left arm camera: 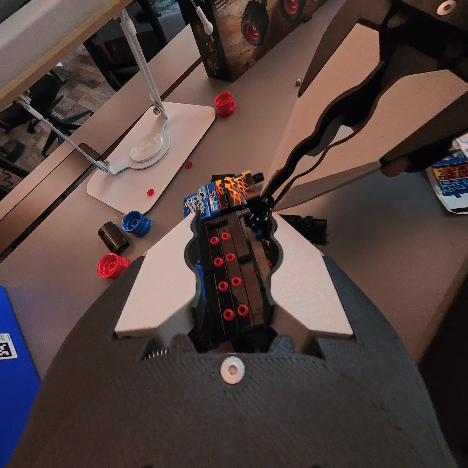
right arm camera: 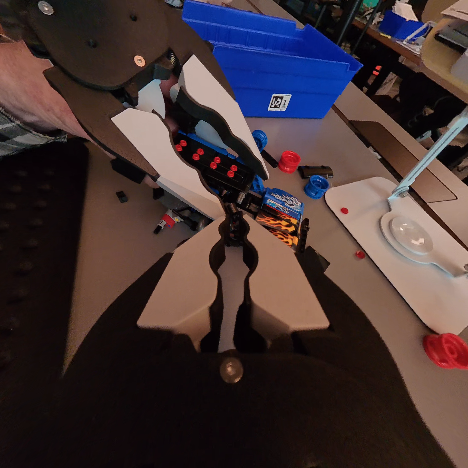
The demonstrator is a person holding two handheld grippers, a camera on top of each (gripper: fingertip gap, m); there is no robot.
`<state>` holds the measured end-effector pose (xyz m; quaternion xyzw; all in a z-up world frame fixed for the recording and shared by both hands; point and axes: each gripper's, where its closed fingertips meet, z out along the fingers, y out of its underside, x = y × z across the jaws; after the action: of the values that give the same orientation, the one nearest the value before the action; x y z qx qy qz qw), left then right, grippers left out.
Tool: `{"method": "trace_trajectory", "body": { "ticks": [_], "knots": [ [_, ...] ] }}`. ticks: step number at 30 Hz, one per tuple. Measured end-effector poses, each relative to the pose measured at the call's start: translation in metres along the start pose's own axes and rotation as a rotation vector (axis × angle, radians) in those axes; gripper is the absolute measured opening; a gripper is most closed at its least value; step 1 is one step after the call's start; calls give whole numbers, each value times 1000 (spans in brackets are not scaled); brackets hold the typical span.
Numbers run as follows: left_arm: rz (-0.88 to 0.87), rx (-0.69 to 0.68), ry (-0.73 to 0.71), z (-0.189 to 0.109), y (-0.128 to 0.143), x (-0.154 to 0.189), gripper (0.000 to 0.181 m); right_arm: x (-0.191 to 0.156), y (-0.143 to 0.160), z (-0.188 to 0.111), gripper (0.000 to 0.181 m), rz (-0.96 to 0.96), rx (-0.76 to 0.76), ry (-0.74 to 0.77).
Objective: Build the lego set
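The left claw (left arm camera: 231, 228) is clenched around a partly built lego truck (left arm camera: 233, 273), gripping its black underside dotted with red pins, the flame-decorated blue and orange panels (left arm camera: 222, 195) jutting past the fingertips above the grey tabletop (left arm camera: 379, 253). The right claw (right arm camera: 234, 228) meets it from the opposite side, pinching a small black piece (right arm camera: 234, 228) at the model's end. Loose red wheel hubs (left arm camera: 225, 103) and a blue wheel hub (left arm camera: 136, 223) lie beside a white lamp base (left arm camera: 152, 157), a blue bin (right arm camera: 278, 63) standing behind
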<state>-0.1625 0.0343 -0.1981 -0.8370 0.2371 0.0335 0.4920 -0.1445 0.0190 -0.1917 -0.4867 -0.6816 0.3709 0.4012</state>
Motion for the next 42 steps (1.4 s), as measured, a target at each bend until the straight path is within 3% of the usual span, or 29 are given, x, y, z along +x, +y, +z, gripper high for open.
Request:
{"method": "trace_trajectory", "body": {
  "ticks": [3, 14, 21, 27, 34, 42],
  "knots": [
    [6, -2, 15, 0, 0, 1, 52, 3, -2, -1, 11, -5, 15, -8],
    [3, 11, 35, -1, 0, 2, 51, -1, -4, -1, 4, -11, 13, -24],
    [-112, 46, 161, -10, -2, 9, 80, 4, 2, -4, 4, -1, -65, 43],
    [-176, 48, 205, -14, -2, 8, 78, 8, 1, 2, 4, -5, -151, 124],
    [-254, 105, 224, -32, -8, 0, 82, 1, -4, 2, 4, -178, -241, 174],
    [-266, 15, 220, -23, 16, 2, 71, 10, 2, 5, 5, -158, -280, 223]
  ]
}}
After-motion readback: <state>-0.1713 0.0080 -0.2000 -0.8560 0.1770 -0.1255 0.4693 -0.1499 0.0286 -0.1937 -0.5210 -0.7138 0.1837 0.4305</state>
